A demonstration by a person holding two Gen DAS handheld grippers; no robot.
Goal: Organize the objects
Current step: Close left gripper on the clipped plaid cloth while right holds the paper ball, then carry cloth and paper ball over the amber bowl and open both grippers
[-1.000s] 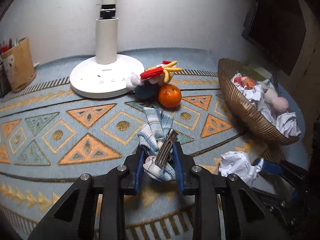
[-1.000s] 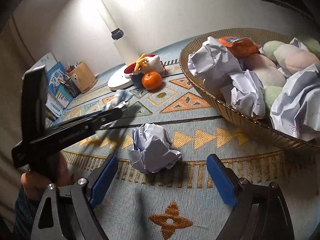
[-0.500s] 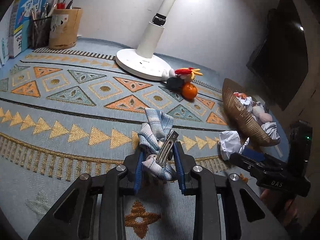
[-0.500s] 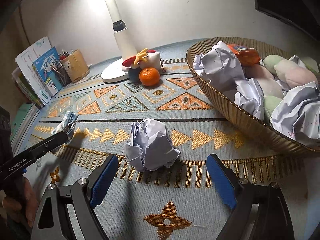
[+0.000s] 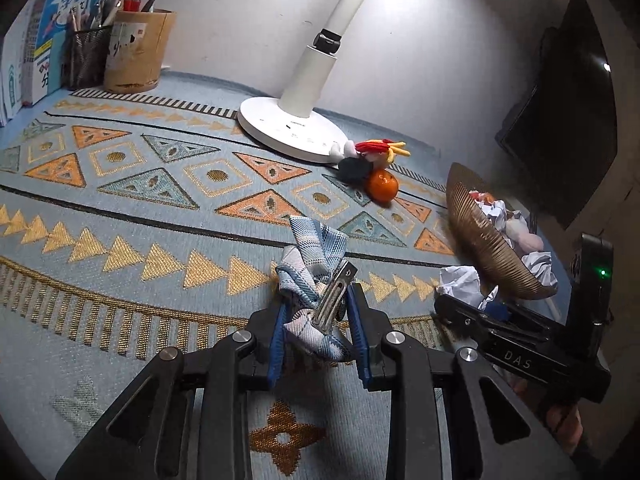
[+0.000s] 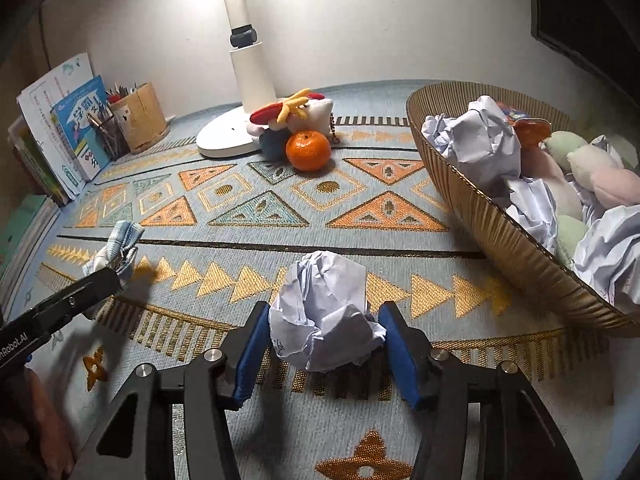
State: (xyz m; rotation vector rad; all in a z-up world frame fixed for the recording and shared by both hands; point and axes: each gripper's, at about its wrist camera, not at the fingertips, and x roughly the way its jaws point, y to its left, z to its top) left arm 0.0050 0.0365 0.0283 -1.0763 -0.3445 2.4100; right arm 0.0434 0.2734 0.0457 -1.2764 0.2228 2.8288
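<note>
Jaws closing on paper ball [image 6: 325, 312] (tilted down)

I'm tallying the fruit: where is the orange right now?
In the right wrist view the orange sits on the patterned cloth, upper centre, touching the plush toy by the lamp base.

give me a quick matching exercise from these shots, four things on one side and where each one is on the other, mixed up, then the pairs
Things:
1. plaid hair clip
2. crumpled paper ball
3. orange
4. pencils

Places:
A. by the lamp base
B. between the closing right gripper pads
C. in the cup near the wall
D. clamped in the left gripper

Pairs: 1-D, 2-B, 3-A, 4-C
</note>
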